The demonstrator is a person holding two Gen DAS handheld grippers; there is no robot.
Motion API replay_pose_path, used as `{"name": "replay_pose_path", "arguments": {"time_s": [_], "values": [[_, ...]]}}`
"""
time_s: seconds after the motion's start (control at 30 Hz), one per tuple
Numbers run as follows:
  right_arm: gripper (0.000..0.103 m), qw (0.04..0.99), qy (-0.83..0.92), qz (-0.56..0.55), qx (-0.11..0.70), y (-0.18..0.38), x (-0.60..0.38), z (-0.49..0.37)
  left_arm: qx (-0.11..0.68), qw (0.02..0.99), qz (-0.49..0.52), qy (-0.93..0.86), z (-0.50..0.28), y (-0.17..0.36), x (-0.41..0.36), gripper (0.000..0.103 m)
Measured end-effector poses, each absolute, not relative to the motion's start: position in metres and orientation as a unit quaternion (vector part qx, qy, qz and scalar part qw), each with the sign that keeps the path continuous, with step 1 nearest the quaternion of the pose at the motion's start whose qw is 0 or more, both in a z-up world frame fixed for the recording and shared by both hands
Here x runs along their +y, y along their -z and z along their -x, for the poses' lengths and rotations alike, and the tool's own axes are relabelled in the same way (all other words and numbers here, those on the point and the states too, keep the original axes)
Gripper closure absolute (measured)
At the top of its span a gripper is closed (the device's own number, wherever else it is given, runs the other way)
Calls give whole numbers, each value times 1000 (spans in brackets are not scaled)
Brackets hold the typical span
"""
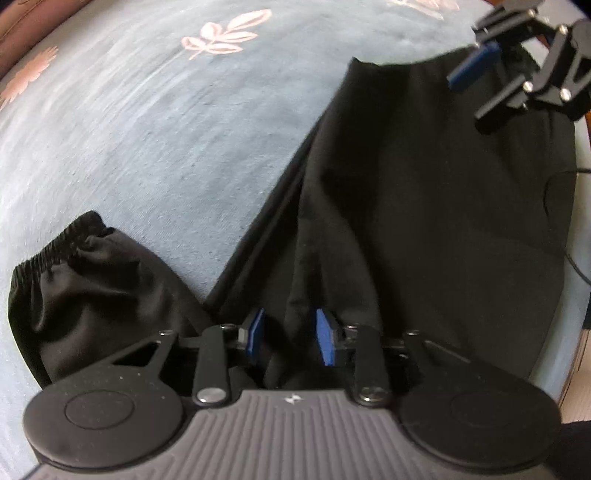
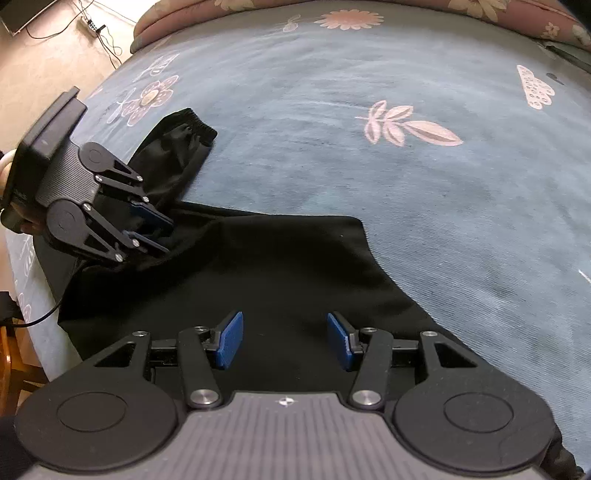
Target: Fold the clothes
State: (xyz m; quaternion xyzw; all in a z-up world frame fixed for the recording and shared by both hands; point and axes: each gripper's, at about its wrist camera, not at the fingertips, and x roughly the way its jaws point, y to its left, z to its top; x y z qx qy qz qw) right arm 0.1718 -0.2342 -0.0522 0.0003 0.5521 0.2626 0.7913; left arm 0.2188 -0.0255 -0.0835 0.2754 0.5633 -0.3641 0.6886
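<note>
A black garment (image 1: 424, 203) lies spread flat on a blue flowered bedspread (image 1: 147, 129). Its elastic-cuffed sleeve (image 1: 55, 266) lies bunched to the left. My left gripper (image 1: 290, 338) points down where the sleeve joins the body. Its blue pads stand a little apart around a raised fold of black cloth, not pressing on it. From the right wrist, the left gripper (image 2: 168, 238) shows over the sleeve's base, below the cuff (image 2: 192, 125). My right gripper (image 2: 286, 339) stands open above the garment's body (image 2: 277, 266), nothing between its pads. It appears top right in the left wrist view (image 1: 467, 101).
The bedspread (image 2: 406, 203) stretches far beyond the garment. A pink flowered cover (image 2: 369, 5) lies along the far edge. The bed's edge is near the left, with bare floor and cables (image 2: 92, 26) beyond. A thin black cable (image 2: 40, 317) trails off the left gripper.
</note>
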Motion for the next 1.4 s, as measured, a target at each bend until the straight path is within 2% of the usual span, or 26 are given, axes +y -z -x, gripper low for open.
{"name": "replay_pose_path", "arguments": {"time_s": [0.03, 0.1, 0.3, 0.57, 0.83, 0.9, 0.97, 1.0, 1.07, 1.17, 1.2, 1.23, 1.27, 1.33, 1.4], "values": [[47, 791, -264, 0, 552, 52, -233, -172, 566, 688, -274, 362, -219, 83, -27, 94], [47, 791, -264, 0, 552, 52, -232, -172, 578, 691, -255, 351, -221, 79, -26, 102], [47, 796, -255, -2, 548, 50, -237, -173, 569, 742, -205, 288, -245, 55, -2, 103], [47, 796, -248, -8, 552, 53, -240, -171, 578, 741, -214, 267, -249, 80, -5, 102], [47, 806, -246, -10, 538, 49, -240, -176, 571, 765, -189, 231, -245, 75, -4, 100], [50, 813, -253, -9, 524, 47, -235, -181, 574, 765, -181, 227, -244, 77, -4, 100], [73, 819, -262, -4, 511, 47, -229, -188, 575, 765, -183, 225, -246, 77, -4, 99], [77, 819, -267, -1, 507, 50, -223, -193, 575, 765, -183, 224, -246, 77, -5, 99], [79, 818, -273, -1, 506, 61, -213, -205, 575, 767, -180, 222, -247, 76, -5, 98], [80, 825, -257, 14, 503, 79, -203, -219, 574, 772, -170, 215, -247, 78, 0, 92], [83, 827, -242, 15, 507, 85, -206, -222, 574, 773, -164, 213, -247, 79, 2, 91], [98, 828, -229, 8, 512, 91, -212, -226, 575, 775, -156, 211, -248, 80, 4, 91], [103, 829, -215, 1, 517, 97, -217, -229, 577, 775, -149, 210, -249, 80, 6, 91], [101, 833, -200, -20, 515, 90, -228, -229, 577, 776, -146, 208, -249, 77, 6, 92], [91, 848, -183, -18, 497, 73, -236, -222, 576, 779, -139, 206, -250, 72, 3, 93]]}}
